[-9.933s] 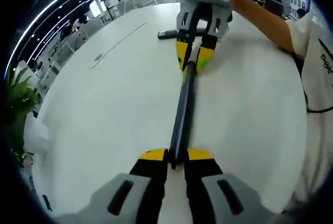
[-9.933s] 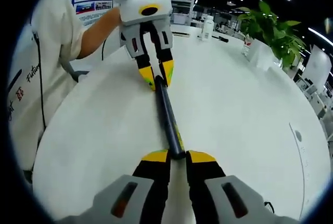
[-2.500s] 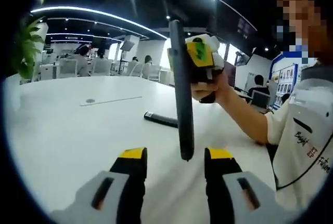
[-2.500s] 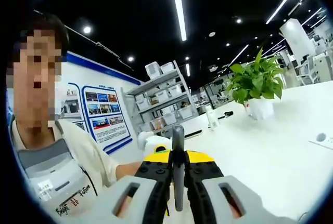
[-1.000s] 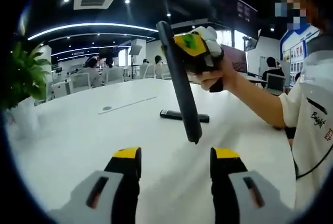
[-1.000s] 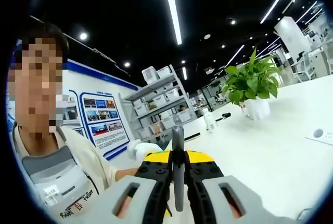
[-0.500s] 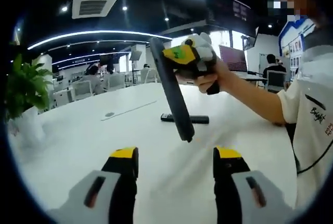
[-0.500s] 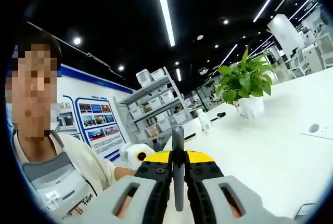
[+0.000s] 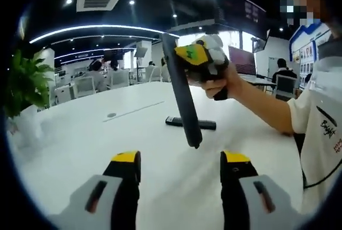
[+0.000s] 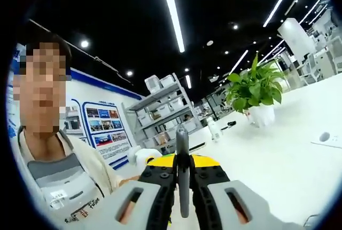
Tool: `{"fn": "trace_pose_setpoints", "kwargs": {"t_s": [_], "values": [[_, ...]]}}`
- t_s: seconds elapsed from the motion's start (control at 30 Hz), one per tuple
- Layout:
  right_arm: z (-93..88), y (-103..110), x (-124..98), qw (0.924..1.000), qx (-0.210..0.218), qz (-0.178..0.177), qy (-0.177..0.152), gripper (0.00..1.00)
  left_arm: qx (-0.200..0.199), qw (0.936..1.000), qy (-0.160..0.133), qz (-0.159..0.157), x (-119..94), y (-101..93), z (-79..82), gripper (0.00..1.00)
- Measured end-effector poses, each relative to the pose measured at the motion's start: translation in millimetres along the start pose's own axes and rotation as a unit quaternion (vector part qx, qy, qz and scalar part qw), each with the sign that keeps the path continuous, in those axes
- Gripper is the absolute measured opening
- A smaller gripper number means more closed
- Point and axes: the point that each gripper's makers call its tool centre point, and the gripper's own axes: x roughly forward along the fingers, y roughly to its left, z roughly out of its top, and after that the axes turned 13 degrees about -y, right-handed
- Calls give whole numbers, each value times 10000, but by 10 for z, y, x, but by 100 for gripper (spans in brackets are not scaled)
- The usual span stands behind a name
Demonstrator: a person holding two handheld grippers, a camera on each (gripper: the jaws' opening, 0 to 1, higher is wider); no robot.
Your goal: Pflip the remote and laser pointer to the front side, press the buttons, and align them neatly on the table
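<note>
Progress: you are mid-flip, by my reading — one long dark device is up in the air and nothing is lined up on the table yet. The button presses and the final alignment look like they are yet to be done.

Remote: I take the long black bar for the remote. In the left gripper view it hangs tilted, its free end pointing down toward your left claw, well clear of the tabletop. Which face is toward you I cannot tell.

Right gripper: clamped on the remote's upper end; in the right gripper view the bar rises edge-on between the closed jaws.

Left gripper: jaws spread wide and empty, touching nothing. The remote's lower tip hangs just above and between the two fingertips, so you are placed to take that end.

Laser pointer: the shorter dark stick lying flat on the table beyond the remote's tip is probably the laser pointer — past your left claw, apart from both grippers. Its facing is too small to judge.

Left to do: set the remote down face up, turn the pointer if it needs it, press, then lay the two side by side.
</note>
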Motion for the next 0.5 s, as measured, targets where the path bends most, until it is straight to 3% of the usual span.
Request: {"fn": "trace_pose_setpoints", "kwargs": {"t_s": [0.23, 0.37, 0.5], "values": [[-56, -137, -42, 9989, -86, -431, 180, 12, 75, 9998, -74, 167, -90, 69, 48, 59], [-124, -221, -66, 9977, -115, -583, 317, 12, 275, 9982, -65, 536, -143, 209, 72, 56], [-222, -338, -93, 9945, -230, -862, 543, 12, 96, 9989, -50, 454, -243, 171, 69, 58]]}}
